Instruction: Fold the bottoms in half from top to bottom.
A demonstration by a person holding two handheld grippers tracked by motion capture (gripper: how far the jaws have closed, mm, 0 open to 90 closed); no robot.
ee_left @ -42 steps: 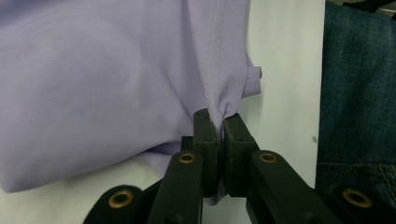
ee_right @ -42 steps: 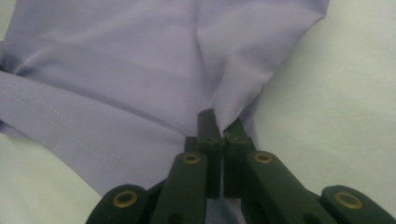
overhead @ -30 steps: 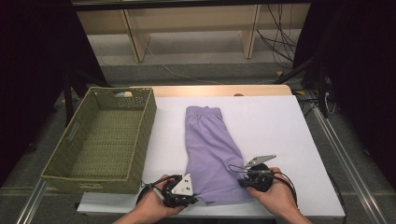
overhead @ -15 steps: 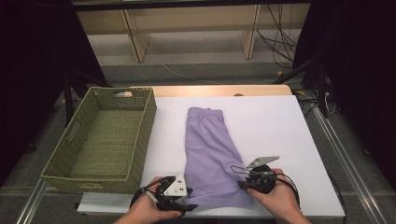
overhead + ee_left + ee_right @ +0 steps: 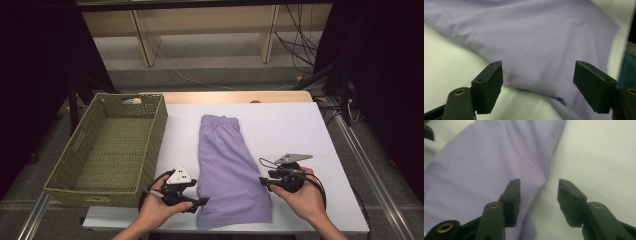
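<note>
A folded lilac garment (image 5: 230, 167) lies lengthwise in the middle of the white table, its waistband at the far end. My left gripper (image 5: 201, 201) sits at the cloth's near left edge, held by a hand. Its jaws have just been opening and stand wide apart, and the purple fabric (image 5: 541, 50) lies beyond them, ungripped. My right gripper (image 5: 261, 181) rests at the garment's near right edge. Its jaws have also just been opening; the fabric's edge (image 5: 499, 165) runs under the gap between the fingers, and no pad presses on it.
A green woven basket (image 5: 75, 187) stands on the table's left side, beside the garment. The white table top (image 5: 295, 130) ends in a wooden strip at the back. Metal rails run along both sides, and cables lie on the floor behind.
Both grippers have let go of the garment's near corners and drawn back slightly toward the person and outward. Their jaws went from shut to open. The garment lies flat.
</note>
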